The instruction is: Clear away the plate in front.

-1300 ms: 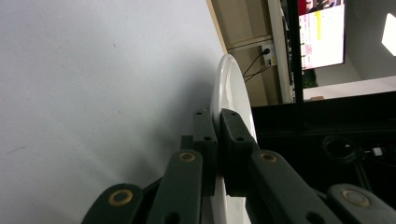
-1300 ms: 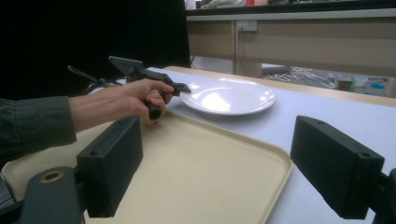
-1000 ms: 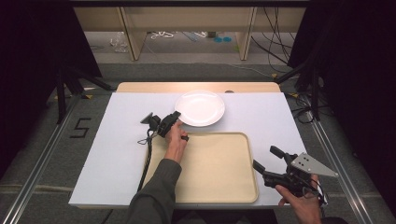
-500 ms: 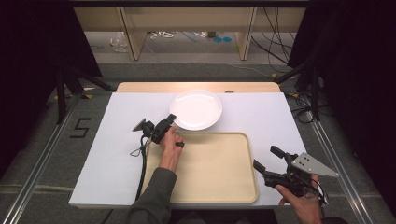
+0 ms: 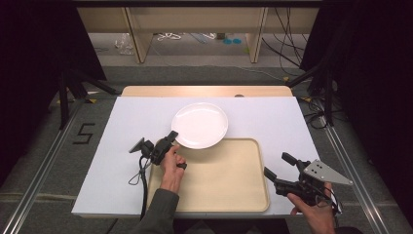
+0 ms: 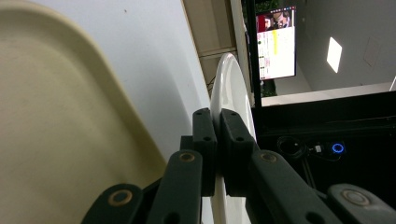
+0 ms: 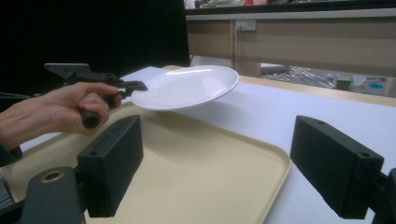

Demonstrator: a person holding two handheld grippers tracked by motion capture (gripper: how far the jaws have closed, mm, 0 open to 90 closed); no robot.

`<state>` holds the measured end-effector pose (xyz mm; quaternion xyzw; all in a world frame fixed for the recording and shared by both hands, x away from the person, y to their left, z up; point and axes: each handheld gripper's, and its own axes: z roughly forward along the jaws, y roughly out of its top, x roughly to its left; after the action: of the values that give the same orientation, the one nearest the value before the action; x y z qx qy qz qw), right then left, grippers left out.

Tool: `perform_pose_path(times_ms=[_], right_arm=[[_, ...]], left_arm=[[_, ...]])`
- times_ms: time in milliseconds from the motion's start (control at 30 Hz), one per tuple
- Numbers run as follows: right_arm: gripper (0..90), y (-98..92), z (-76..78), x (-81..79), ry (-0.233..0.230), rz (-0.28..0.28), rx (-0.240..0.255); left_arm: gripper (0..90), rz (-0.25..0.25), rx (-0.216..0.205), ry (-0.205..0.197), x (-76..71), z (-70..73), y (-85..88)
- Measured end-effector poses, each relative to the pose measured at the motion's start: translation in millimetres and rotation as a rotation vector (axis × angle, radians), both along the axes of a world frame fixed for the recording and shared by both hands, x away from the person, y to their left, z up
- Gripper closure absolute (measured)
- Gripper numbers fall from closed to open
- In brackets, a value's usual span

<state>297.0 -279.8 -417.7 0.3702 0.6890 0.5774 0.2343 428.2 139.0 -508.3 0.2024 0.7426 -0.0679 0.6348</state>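
Observation:
A white plate (image 5: 199, 124) hangs tilted over the far edge of the beige tray (image 5: 219, 180), lifted off the white mat. My left gripper (image 5: 173, 136) is shut on the plate's near-left rim. In the left gripper view the jaws of that gripper (image 6: 217, 123) pinch the plate (image 6: 231, 79) edge-on beside the tray (image 6: 56, 116). The right gripper view shows the plate (image 7: 187, 86) held in the air by the left gripper (image 7: 135, 86) above the tray (image 7: 196, 172). My right gripper (image 5: 276, 164) stands open at the tray's right front, with nothing between its jaws (image 7: 217, 154).
A white mat (image 5: 122, 122) covers the table, with a wooden strip (image 5: 204, 91) along the far edge. The left gripper's cable (image 5: 141, 175) trails over the mat. Wooden shelving and loose cables (image 5: 195, 36) lie on the floor beyond.
My left gripper has drawn the plate toward the person and a little left, so its near rim now overhangs the tray's far edge. The right gripper has kept still.

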Motion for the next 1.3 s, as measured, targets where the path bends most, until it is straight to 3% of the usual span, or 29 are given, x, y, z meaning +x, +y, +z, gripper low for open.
perform_pose_path(times_ms=[233, 500, 633, 767, 833, 967, 1133, 1300], right_arm=[[18.1, -0.3, -0.2, 0.1, -0.002, -0.001, -0.009], [18.1, 0.1, -0.8, 0.6, -0.005, 0.004, -0.006], [18.0, 0.2, -0.8, 0.7, -0.002, 0.004, -0.01], [18.1, 0.6, -0.3, -0.8, 0.018, 0.001, -0.02], [18.0, 0.8, -0.7, -0.2, 0.011, 0.005, -0.02], [18.0, 0.8, -0.5, -0.2, 0.011, 0.006, -0.02], [18.0, 0.7, -0.5, -0.5, 0.011, 0.002, -0.021], [18.0, 0.4, -0.4, -0.3, 0.007, 0.001, -0.023]], left_arm=[[85.8, -0.011, -0.018, 0.003, -22.7, 0.7, 1.6], [85.9, -0.014, -0.085, -0.003, -54.9, -2.0, 7.3], [85.8, 0.01, -0.091, -0.011, -68.3, -4.8, 8.9], [85.9, 0.001, -0.111, 0.013, -81.7, -10.0, 12.0], [85.9, 0.011, -0.085, 0.001, -84.0, -10.3, 10.6], [85.8, 0.006, -0.096, 0.002, -93.0, -8.5, 9.9], [85.8, -0.004, -0.068, -0.004, -102.2, -4.9, 9.4], [85.7, -0.012, -0.072, 0.005, -111.7, -6.8, 8.5]])
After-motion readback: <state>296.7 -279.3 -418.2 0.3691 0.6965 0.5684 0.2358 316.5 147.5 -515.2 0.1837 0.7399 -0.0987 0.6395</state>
